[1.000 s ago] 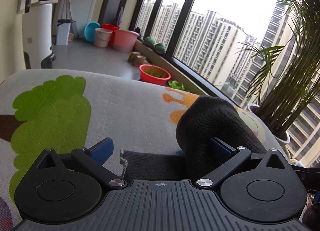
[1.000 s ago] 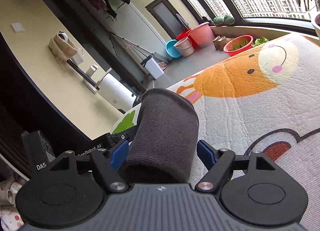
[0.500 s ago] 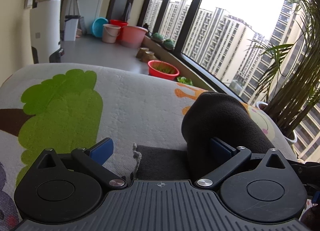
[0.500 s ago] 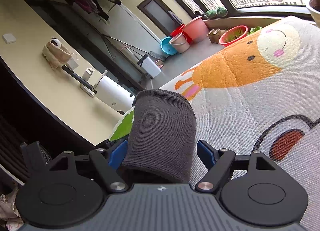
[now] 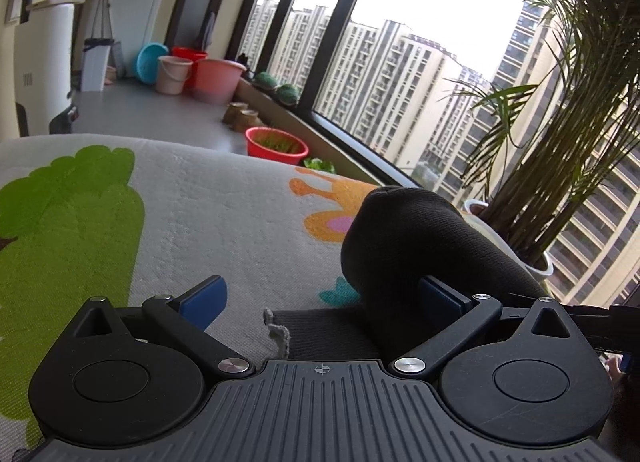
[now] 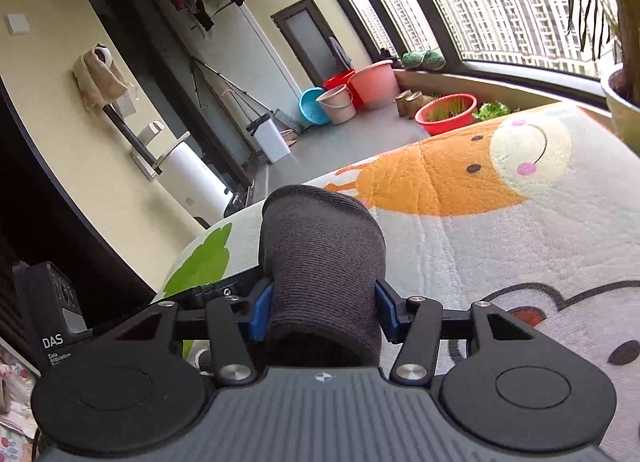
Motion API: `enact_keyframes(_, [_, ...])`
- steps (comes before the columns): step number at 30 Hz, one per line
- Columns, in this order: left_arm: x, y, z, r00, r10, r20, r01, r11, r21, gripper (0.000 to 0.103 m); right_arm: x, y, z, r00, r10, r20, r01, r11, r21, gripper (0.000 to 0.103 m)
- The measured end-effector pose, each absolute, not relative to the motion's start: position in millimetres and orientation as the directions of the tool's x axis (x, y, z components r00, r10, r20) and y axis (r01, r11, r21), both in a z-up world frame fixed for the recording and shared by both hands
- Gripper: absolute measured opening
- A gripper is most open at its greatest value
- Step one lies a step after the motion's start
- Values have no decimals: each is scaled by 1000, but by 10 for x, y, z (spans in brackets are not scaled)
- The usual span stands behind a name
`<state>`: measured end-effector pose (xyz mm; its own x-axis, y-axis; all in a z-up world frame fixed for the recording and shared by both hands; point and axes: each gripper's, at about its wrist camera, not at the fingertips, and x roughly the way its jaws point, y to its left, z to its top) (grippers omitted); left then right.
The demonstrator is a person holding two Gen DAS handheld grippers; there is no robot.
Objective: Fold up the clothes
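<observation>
While the right tongs (image 6: 322,312) are closing, pinching the dark knit roll (image 6: 322,258) on both sides, its long axis runs away along the fingers over the cartoon mat (image 6: 500,246); the left tongs (image 5: 320,296) stand spread beside it.

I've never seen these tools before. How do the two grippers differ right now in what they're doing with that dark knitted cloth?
The right gripper has both blue pads against the dark knitted roll, jaws closing on it. The left gripper stands wide open; only one pad meets the roll, the other sits clear over the mat. Both have black bodies and blue pads.
</observation>
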<state>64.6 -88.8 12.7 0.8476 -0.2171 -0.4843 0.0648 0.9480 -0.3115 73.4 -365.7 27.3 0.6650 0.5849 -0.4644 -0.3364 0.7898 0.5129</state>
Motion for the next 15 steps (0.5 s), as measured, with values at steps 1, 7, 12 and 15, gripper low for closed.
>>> enact_keyframes(1, [631, -848, 150, 857, -202, -474, 47, 947, -318, 103, 722, -3664, 295, 676, 569, -468, -337, 804, 490, 52])
enact_keyframes(7, [599, -512, 186, 881, -148, -450, -68, 901, -429, 103, 524, -3403, 393, 729, 490, -478, -416, 872, 260, 51])
enact_keyframes(12, [580, -541, 211, 883, -166, -439, -51, 896, -441, 103, 413, -3205, 433, 751, 453, -479, -453, 883, 124, 51])
enact_keyframes(15, [566, -636, 238, 881, -203, -428, 3, 906, -424, 103, 345, -3132, 441, 763, 437, -476, -470, 881, 57, 51])
